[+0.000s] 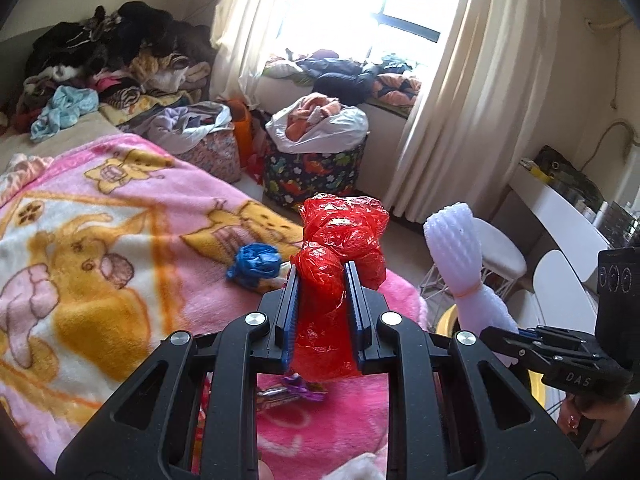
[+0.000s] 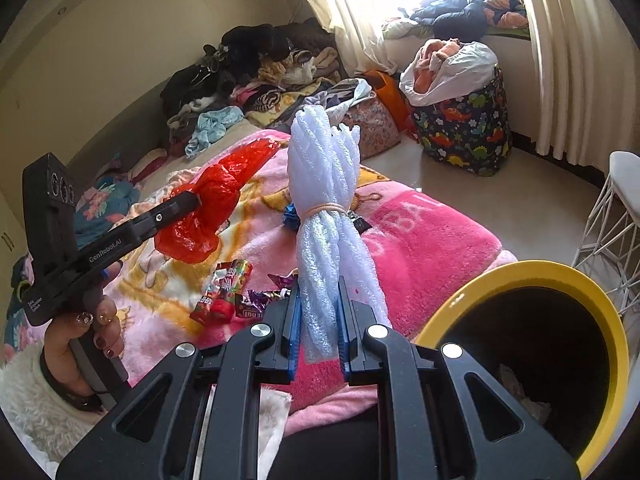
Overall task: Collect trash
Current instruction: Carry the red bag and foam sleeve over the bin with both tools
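Observation:
My left gripper [image 1: 321, 270] is shut on a crumpled red plastic bag [image 1: 344, 236], held up above the pink blanket [image 1: 100, 240]; the same red plastic bag [image 2: 208, 208] and left gripper [image 2: 194, 199] show at the left of the right wrist view. My right gripper [image 2: 319, 286] is shut on a bundle of white foam netting [image 2: 324, 200] tied with a rubber band; the netting [image 1: 456, 252] also stands at the right of the left wrist view. A yellow-rimmed bin [image 2: 520, 276] opens at lower right. A blue crumpled wrapper [image 1: 252, 264] and candy wrappers [image 2: 228, 292] lie on the blanket.
Piles of clothes [image 1: 100, 56] cover the bed's far end. A dinosaur-print hamper [image 1: 316, 168] with a white bag stands on the floor by the curtains [image 1: 460, 100]. A white wire stool [image 2: 616, 216] stands right of the bed. A person's hand [image 2: 84, 344] holds the left gripper's handle.

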